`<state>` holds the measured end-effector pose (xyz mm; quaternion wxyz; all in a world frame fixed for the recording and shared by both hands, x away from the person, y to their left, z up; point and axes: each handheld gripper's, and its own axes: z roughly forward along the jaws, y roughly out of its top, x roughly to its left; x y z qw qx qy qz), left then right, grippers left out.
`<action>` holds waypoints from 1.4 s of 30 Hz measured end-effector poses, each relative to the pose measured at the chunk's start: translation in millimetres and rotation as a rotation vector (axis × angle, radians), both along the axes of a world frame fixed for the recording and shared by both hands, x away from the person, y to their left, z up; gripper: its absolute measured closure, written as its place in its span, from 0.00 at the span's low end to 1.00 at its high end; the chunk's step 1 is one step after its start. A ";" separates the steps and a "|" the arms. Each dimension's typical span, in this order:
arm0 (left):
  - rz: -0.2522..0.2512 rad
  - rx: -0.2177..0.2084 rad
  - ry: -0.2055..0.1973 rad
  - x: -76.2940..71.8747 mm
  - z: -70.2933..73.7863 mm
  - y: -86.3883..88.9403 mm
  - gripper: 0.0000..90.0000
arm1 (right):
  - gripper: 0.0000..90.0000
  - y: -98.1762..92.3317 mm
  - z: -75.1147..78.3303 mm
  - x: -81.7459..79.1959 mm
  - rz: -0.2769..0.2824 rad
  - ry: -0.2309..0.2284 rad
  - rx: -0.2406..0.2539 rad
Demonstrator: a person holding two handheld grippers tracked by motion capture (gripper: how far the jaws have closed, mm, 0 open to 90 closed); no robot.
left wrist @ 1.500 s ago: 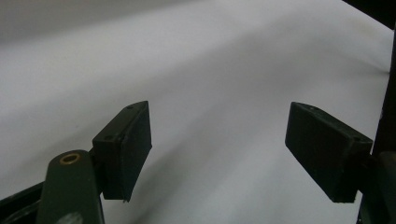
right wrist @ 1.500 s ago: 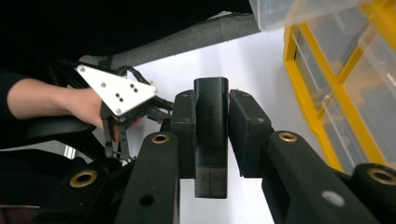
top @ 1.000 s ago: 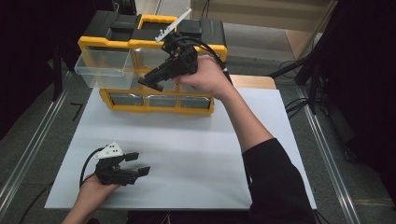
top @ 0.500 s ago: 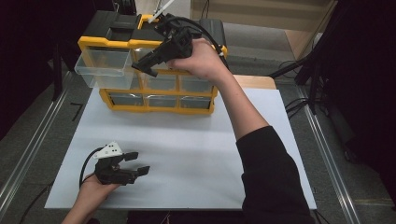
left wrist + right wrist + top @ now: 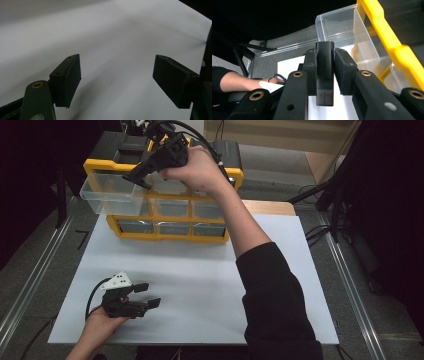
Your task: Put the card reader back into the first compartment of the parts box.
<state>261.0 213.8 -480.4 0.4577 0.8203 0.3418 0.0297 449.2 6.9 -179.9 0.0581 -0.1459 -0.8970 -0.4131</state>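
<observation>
We see the right gripper (image 5: 325, 72) clamped on a small black block (image 5: 325, 75), which stands upright between the two pads and pokes out above them. From the high view we find this gripper (image 5: 137, 174) over the pulled-out clear drawer (image 5: 107, 195) of the yellow organizer (image 5: 165, 237). Our left gripper (image 5: 145, 296) rests on the white table (image 5: 200, 285), jaws wide apart, holding nothing.
</observation>
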 end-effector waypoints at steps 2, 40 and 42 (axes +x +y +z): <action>-0.002 -0.001 0.000 0.0 0.0 -0.2 0.27 | 0.79 5.4 1.6 1.8 0.001 -0.005 0.004; -0.012 -0.010 -0.004 -1.5 1.7 0.0 0.27 | 0.58 68.0 -36.9 24.1 -0.138 -0.026 -0.032; -0.013 -0.006 -0.005 -1.3 1.6 -0.3 0.27 | 0.52 60.9 -32.5 22.1 -0.139 -0.026 -0.003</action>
